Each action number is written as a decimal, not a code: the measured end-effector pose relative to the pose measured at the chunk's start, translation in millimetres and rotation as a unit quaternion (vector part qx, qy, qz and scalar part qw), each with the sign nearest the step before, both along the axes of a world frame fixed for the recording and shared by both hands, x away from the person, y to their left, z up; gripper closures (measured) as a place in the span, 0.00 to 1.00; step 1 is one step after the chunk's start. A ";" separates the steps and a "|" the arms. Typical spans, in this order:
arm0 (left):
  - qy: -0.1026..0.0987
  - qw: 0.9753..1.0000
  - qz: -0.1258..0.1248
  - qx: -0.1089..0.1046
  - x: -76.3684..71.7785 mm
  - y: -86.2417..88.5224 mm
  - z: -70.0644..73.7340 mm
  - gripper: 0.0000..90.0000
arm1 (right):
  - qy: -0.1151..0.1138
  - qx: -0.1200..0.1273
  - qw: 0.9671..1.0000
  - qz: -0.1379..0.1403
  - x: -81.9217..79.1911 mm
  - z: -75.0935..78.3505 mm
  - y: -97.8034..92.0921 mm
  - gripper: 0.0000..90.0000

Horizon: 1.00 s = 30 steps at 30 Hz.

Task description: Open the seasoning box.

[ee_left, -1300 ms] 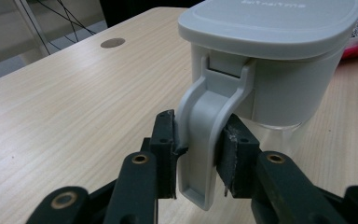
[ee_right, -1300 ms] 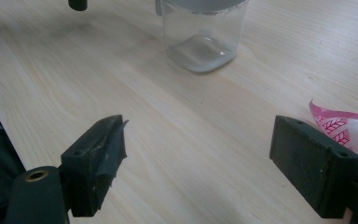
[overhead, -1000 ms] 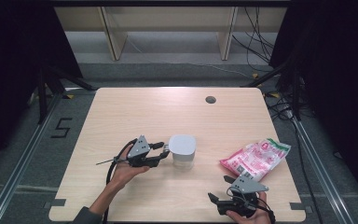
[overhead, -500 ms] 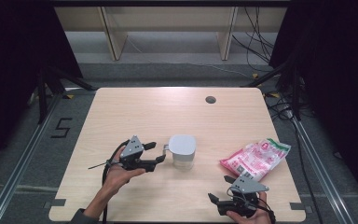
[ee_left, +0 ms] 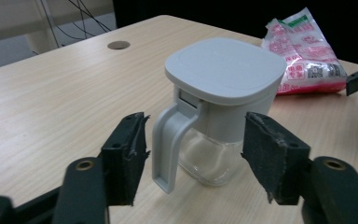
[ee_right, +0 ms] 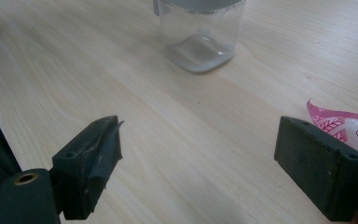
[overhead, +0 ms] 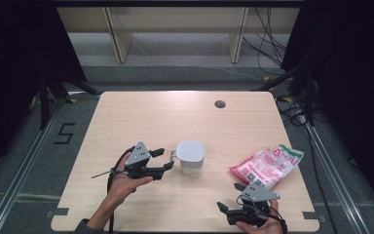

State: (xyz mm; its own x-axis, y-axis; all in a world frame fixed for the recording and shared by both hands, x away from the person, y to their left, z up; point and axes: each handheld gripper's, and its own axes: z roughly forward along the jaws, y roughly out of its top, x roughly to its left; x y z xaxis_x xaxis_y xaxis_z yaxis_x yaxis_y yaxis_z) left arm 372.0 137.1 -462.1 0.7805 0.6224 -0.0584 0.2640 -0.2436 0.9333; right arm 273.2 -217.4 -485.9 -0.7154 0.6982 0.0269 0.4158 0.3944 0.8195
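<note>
The jar — a clear glass body under a grey lid, with a grey handle on one side — stands upright on the table, a little toward the person from the middle. The far half of the tabletop is bare wood apart from a round cable hole, so there is open room beyond the jar and to its left. To its right lies a pink-and-white packet, near the table's right edge and well apart from the jar.

Since a second ago the left gripper has drawn back from the jar: its jaw tips then reached the jar's side, and now they sit just short of the handle. The right gripper has not moved.

In the left gripper view the jaws are spread, one on each side of the handle, touching nothing. The left hand reaches in from the near edge, the gripper pointing right toward the jar. The right gripper rests low at the near edge, held in the right hand, jaws wide apart over bare wood — the packet just beside one jaw.
</note>
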 end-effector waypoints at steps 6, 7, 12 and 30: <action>-0.027 1.000 -0.009 0.008 -4.1 -0.8 4.1 0.78 | -0.001 -0.007 1.000 -0.011 1.4 -2.6 1.9 0.17; -0.031 0.999 -0.012 0.008 -5.6 -2.3 6.4 0.84 | 0.002 -0.010 1.000 -0.009 -0.4 -1.3 2.2 0.18; -0.048 0.999 -0.018 0.011 -7.0 -6.3 12.7 0.96 | 0.003 -0.007 1.000 0.001 -0.1 -2.5 3.6 0.19; -0.035 0.999 -0.017 -0.015 14.1 -20.3 21.3 0.99 | 0.011 -0.007 1.000 -0.002 -0.2 -1.9 4.4 0.20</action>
